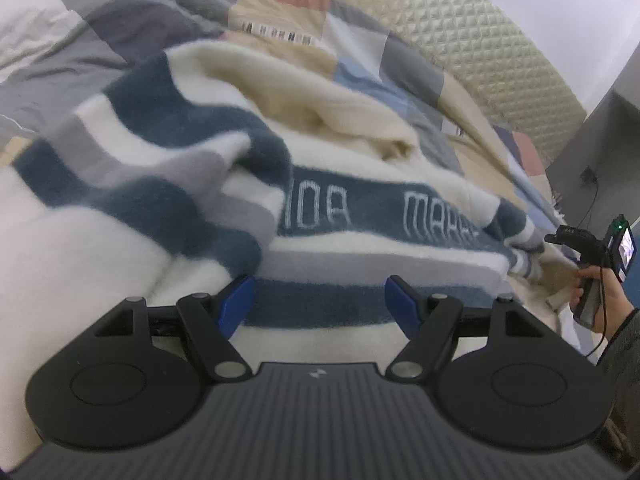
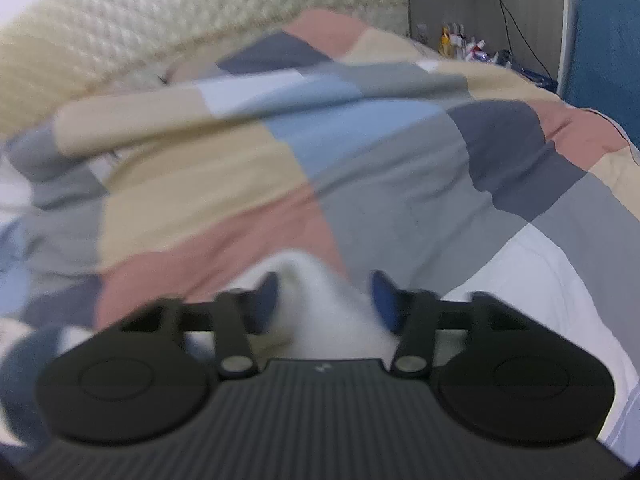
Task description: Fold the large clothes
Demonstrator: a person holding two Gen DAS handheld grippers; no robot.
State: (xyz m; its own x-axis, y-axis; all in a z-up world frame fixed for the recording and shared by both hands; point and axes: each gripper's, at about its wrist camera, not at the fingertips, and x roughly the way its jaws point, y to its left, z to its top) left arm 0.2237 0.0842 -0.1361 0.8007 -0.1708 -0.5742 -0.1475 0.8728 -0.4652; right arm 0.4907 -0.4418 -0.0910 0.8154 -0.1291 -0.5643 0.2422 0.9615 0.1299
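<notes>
Bedding: a patchwork quilt (image 1: 360, 36) in tan, grey, blue and salmon squares covers the bed and runs up to a quilted cream headboard (image 1: 492, 48). White pillows (image 1: 28, 36) lie at the far left of the left wrist view. To the right a grey wall (image 1: 592, 148) with a socket and a hanging cable closes off that side; in the right wrist view a cluttered bedside surface (image 2: 464, 46) and a teal panel (image 2: 604, 52) stand beyond the quilt's far edge. Open quilt lies ahead of the right gripper; a white sheet (image 2: 532, 280) shows at lower right.

Task item: a fleecy striped sweater (image 1: 248, 184), cream with navy and grey bands and white lettering on one navy band, lies spread across the bed. A sleeve or side is folded over its left part, and the cream inner layer is bunched near the top.

Left gripper (image 1: 318, 300): blue fingers spread wide, poised over the sweater's near navy band, gripping nothing.

Right gripper (image 2: 324, 300): fingers parted, with a white fluffy portion of the sweater standing between them. The view is blurred; the pads do not appear to press on it. In the left wrist view a hand (image 1: 600, 292) holds this gripper at the sweater's right edge.
</notes>
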